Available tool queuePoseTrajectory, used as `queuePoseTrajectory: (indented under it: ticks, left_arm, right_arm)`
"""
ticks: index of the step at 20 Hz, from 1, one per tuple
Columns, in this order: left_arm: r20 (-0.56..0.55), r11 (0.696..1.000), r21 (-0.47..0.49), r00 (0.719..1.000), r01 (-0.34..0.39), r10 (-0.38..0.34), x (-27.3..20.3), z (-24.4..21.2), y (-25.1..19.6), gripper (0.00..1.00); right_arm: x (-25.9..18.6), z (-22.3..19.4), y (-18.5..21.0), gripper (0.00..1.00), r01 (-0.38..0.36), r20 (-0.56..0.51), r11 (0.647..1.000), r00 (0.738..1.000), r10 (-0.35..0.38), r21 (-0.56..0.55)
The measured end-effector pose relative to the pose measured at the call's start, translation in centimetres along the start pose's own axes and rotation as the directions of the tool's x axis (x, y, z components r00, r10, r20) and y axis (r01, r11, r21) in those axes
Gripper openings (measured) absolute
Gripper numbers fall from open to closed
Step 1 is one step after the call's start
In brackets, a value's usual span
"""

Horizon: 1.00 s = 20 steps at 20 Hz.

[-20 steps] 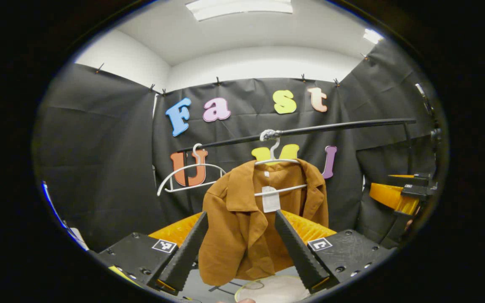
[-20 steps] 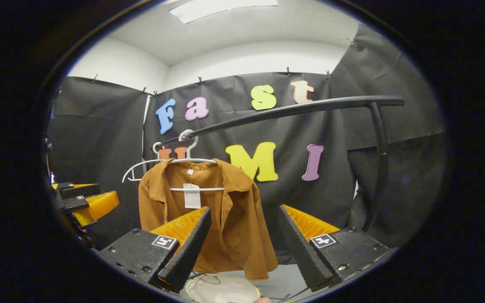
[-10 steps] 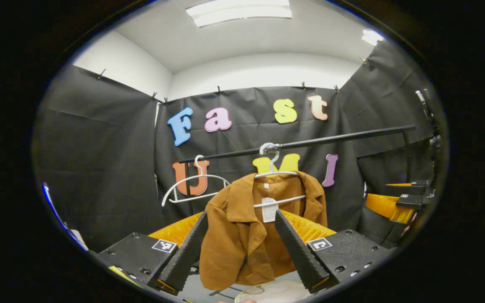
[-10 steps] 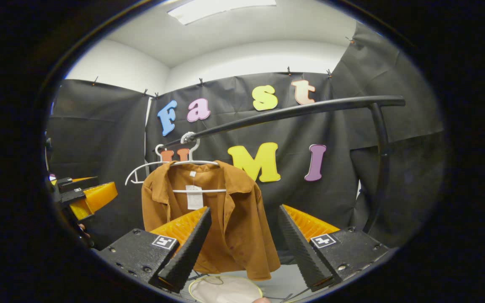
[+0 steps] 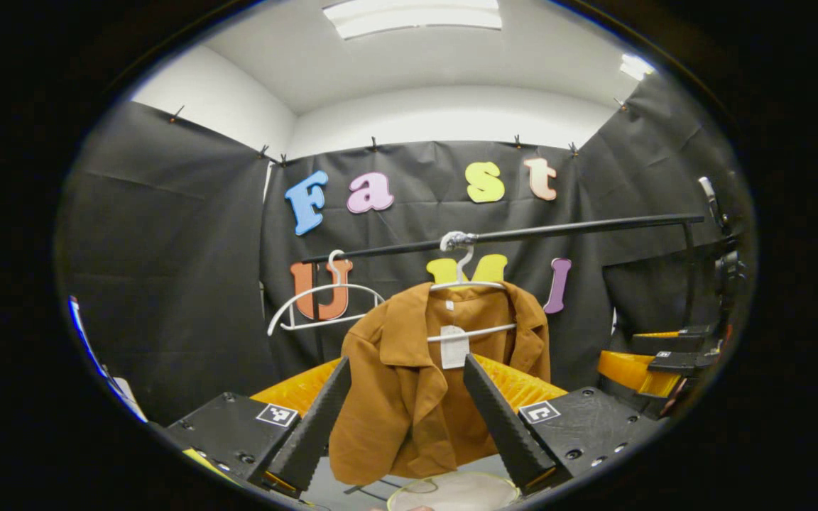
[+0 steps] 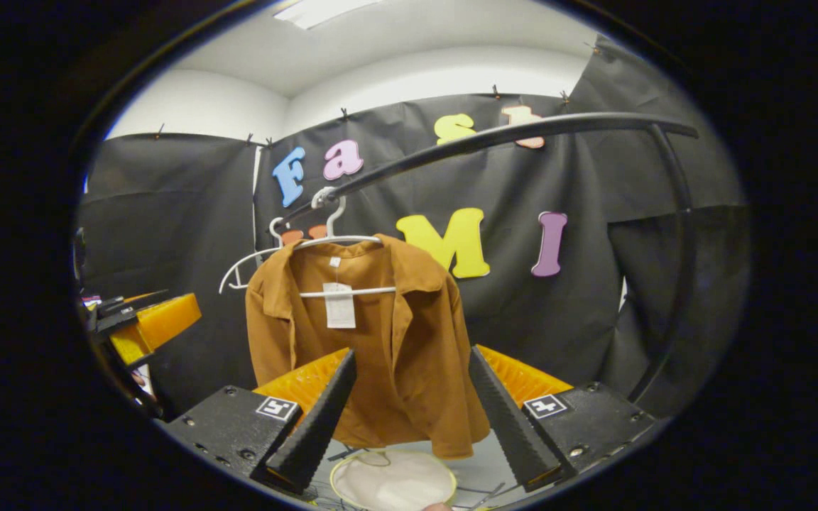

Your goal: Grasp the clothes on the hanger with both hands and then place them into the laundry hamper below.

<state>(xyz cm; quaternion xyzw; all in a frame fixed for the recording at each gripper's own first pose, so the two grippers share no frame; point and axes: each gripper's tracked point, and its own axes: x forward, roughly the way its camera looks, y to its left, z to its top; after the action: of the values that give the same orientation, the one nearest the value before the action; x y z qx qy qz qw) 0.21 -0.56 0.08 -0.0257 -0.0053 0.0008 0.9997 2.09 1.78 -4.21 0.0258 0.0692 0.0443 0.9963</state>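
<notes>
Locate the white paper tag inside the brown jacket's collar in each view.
Left gripper view: white paper tag at centre, just above that claw's far finger.
Right gripper view: left of centre, below the hanger bar.
Shared landmark: the black clothes rail.

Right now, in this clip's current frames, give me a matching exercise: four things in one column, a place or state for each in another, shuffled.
Things:
1. brown jacket
2. empty white hanger
3. laundry hamper
4. left tool

States:
A. open, short of the cloth
B. on the floor under the jacket
C. bare on the rail
D. draped on a hanger

Pairs: 1-D, 2-C, 3-B, 4-A
</notes>
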Motion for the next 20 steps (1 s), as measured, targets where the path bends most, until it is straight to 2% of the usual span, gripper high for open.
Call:
queuePoseTrajectory:
  ticks: [3, 7, 12, 14, 15, 16, 18, 20]
  left_arm:
    - [-0.054, 0.999, -0.027, 0.998, 0.018, -0.019, 0.5, -1.6, -0.4, 0.96]
    - [-0.093, 0.998, -0.049, 0.994, 0.045, -0.05, 1.2, -3.1, -1.0, 0.99]
    - [-0.149, 0.991, -0.114, 0.985, 0.071, -0.088, 4.3, -4.9, -0.8, 0.98]
    - [-0.173, 0.987, -0.132, 0.978, 0.095, -0.118, 5.7, -6.1, -1.1, 1.0]
    - [-0.183, 0.986, -0.13, 0.975, 0.101, -0.124, 6.4, -6.7, -1.0, 0.95]
    - [-0.191, 0.985, -0.13, 0.972, 0.11, -0.134, 7.3, -7.1, -1.0, 0.97]
    - [-0.221, 0.975, -0.166, 0.958, 0.146, -0.181, 8.7, -8.4, -1.6, 1.0]
    - [-0.255, 0.963, -0.215, 0.942, 0.163, -0.216, 10.1, -9.6, -2.1, 0.96]
  right_arm:
    - [1.8, -1.8, 1.0, 0.99, -0.036, -0.048, 0.999, 0.998, 0.037, 0.026]
    - [3.9, -4.4, 1.6, 1.0, -0.039, -0.126, 0.997, 0.991, 0.047, 0.069]
    - [8.0, -4.9, 1.5, 1.0, -0.008, -0.152, 0.988, 0.988, 0.031, 0.154]
    - [9.8, -5.2, 1.3, 0.98, 0.015, -0.168, 0.985, 0.986, 0.014, 0.174]
    - [10.7, -5.3, 1.4, 0.97, 0.021, -0.169, 0.981, 0.986, 0.012, 0.191]
    - [11.6, -5.4, 1.5, 0.95, 0.028, -0.175, 0.977, 0.984, 0.009, 0.209]
    - [13.4, -5.5, 1.8, 0.92, 0.027, -0.178, 0.966, 0.984, 0.021, 0.259]
    - [14.9, -5.8, 1.5, 0.89, 0.041, -0.199, 0.945, 0.98, 0.026, 0.324]
